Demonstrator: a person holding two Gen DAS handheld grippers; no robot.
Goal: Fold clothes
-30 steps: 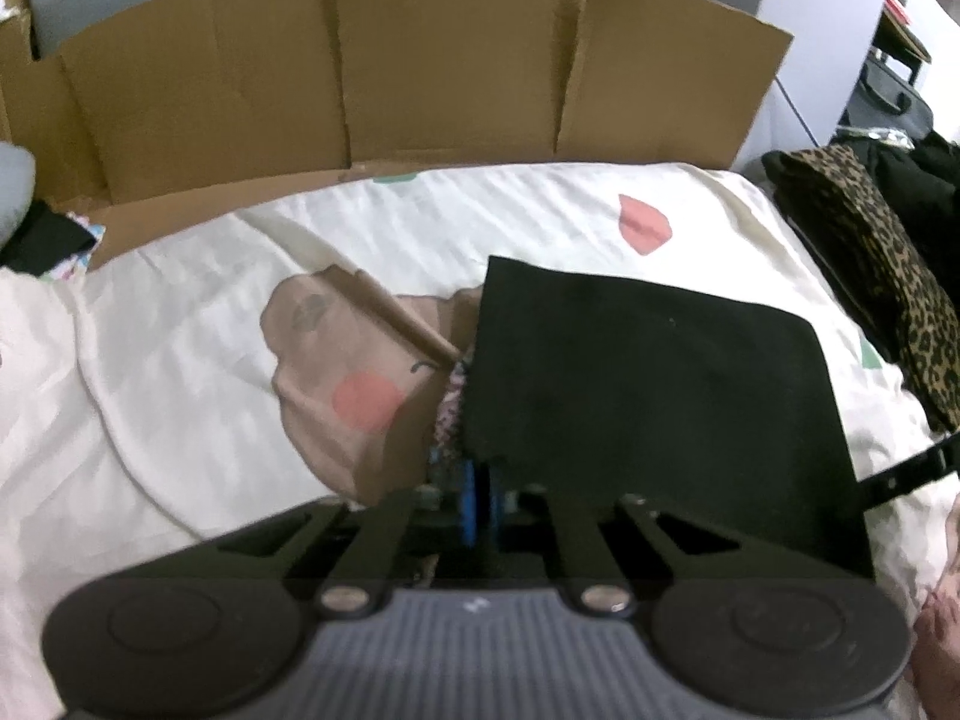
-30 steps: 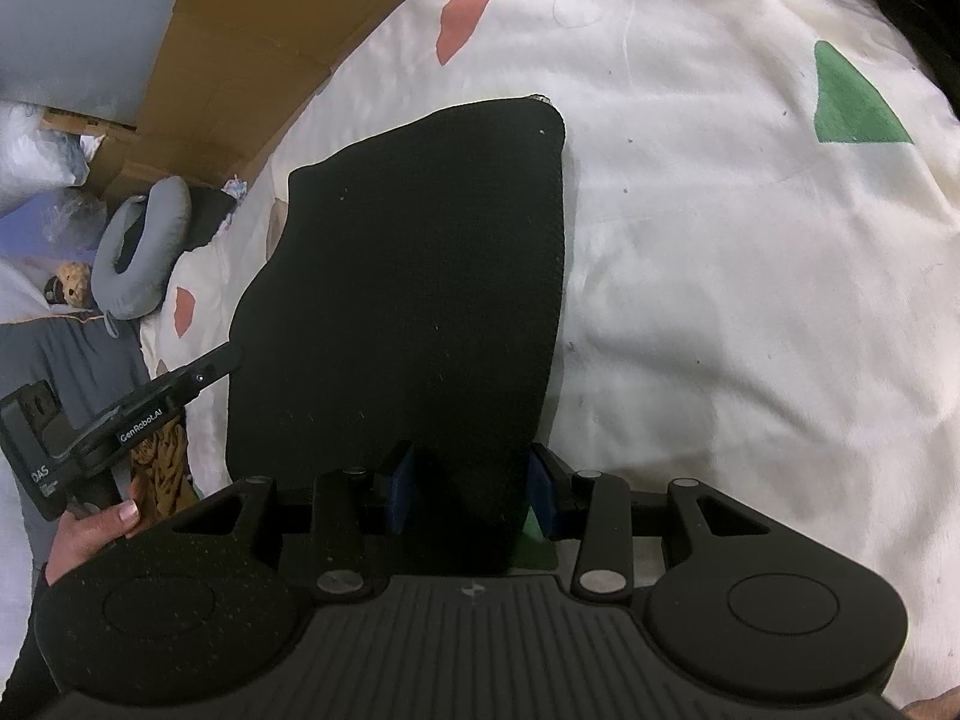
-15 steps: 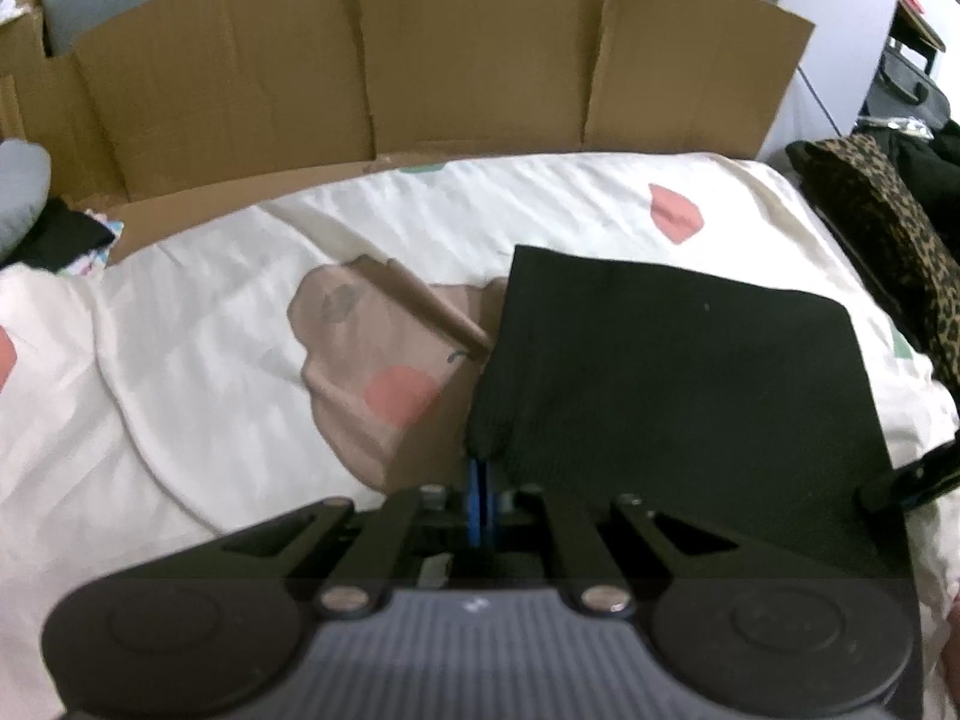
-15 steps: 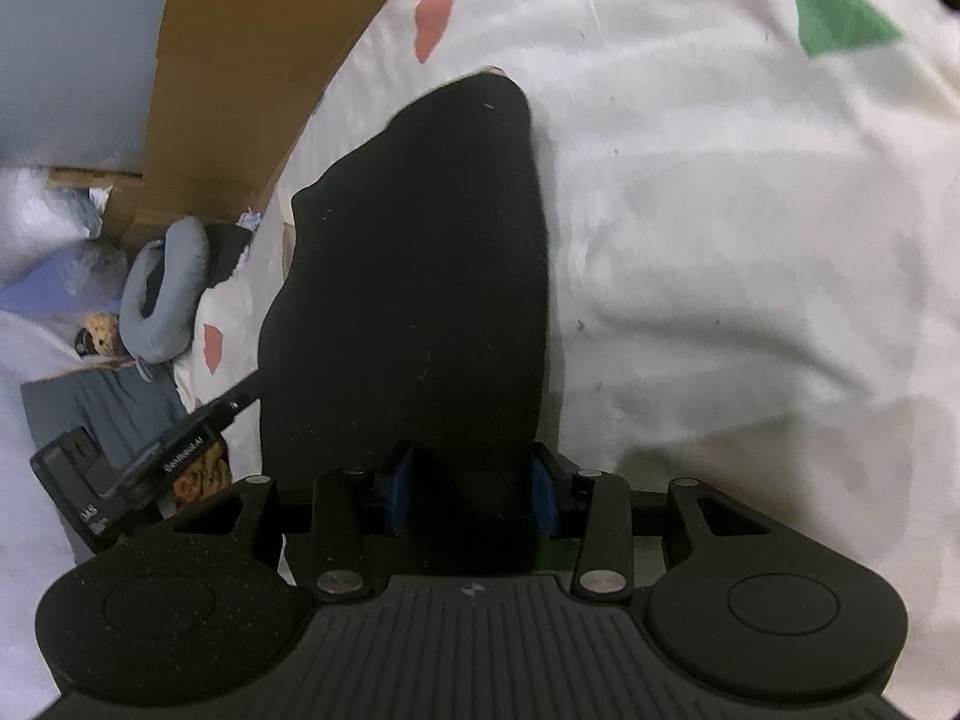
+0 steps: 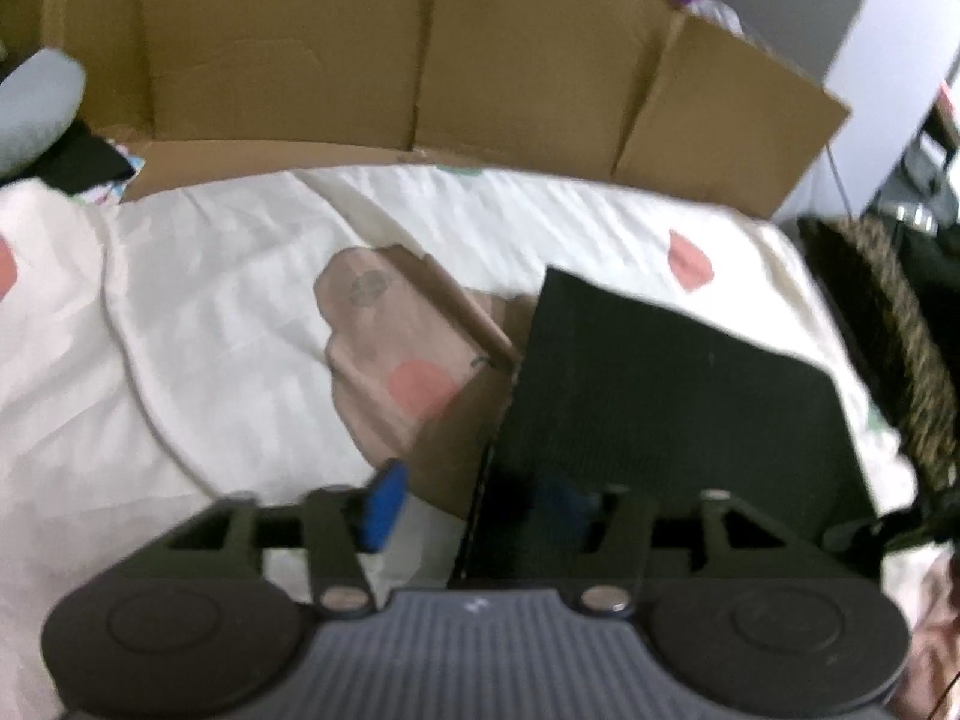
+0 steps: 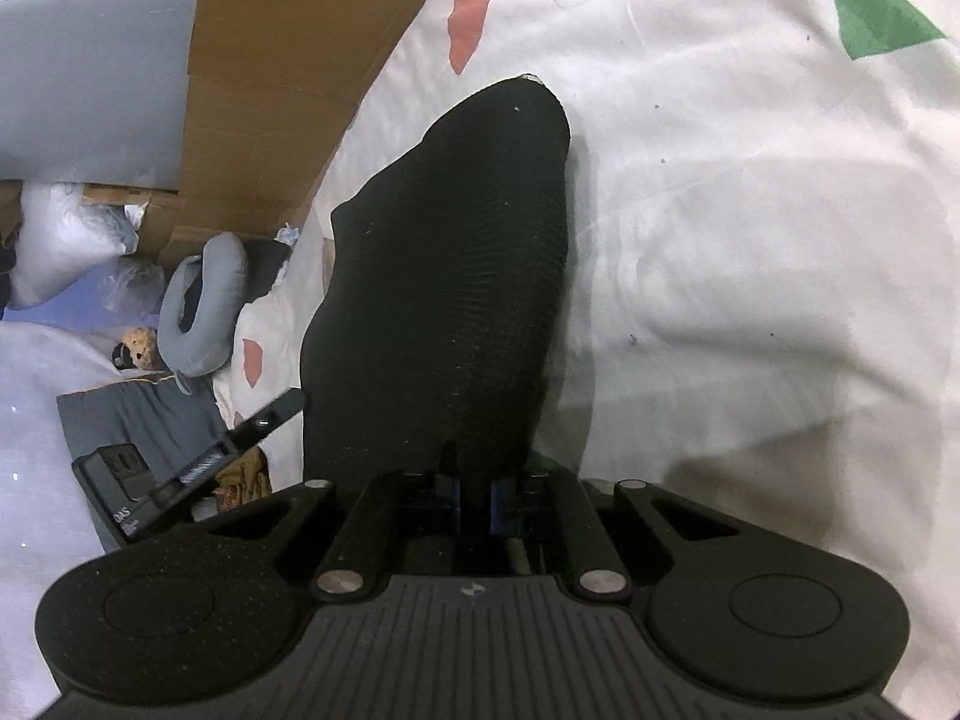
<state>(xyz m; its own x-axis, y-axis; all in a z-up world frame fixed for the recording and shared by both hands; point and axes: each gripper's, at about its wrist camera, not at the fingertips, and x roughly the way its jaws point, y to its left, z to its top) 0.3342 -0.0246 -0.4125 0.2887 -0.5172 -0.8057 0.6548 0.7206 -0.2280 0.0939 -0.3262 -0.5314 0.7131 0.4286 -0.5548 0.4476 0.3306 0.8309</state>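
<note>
One folded black ribbed-knit garment point(image 5: 672, 414) lies flat on cream printed bedsheet point(image 5: 228, 312), brown corrugated cardboard sheet point(image 5: 420, 60) behind. Left gripper point(image 5: 474, 510): jaws have just been opening, wide apart, garment's near corner loose between. Right gripper point(image 6: 471, 501): jaws have just been closing, pinched on garment's edge.

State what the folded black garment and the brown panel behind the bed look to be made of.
Folded black garment: apparently a matte ribbed knit; fine parallel ridges, no sheen. Brown panel: likely corrugated cardboard, dull, with creased fold lines.
</note>
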